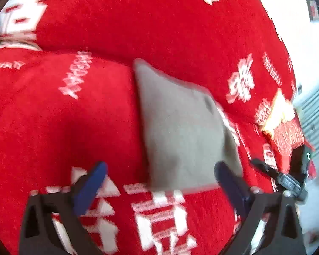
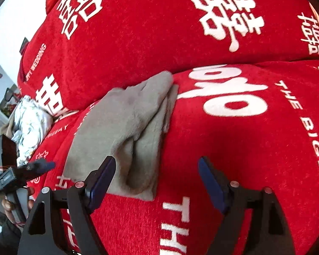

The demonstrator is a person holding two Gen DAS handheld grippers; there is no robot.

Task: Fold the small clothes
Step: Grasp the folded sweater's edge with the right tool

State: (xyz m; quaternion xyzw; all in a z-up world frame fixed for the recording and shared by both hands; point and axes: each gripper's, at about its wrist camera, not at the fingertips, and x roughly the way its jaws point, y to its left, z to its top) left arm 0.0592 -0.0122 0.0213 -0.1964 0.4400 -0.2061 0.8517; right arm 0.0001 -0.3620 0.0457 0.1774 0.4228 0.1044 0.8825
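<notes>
A red cover [image 2: 234,144] printed with white lettering is spreading over a soft, sofa-like surface, its back cushion rising at the far side. On the seat, near the middle, a small grey garment [image 2: 125,127] is lying already doubled over, its top layer bunching into a loose ridge toward the near edge.

The left gripper [image 1: 160,176] is hanging with its jaws spread wide, the near hem of the grey garment [image 1: 180,131] showing between them but untouched. The right gripper [image 2: 156,170] is also standing open and empty, just near the garment's right corner.

Judging by the slack ridge, the fold is probably needing tidying. The person would do well to be pinching both near corners through all layers, drawing them evenly and level, and laying edge on edge, so that the soft cloth is not dragging or twisting on the plush cover.
</notes>
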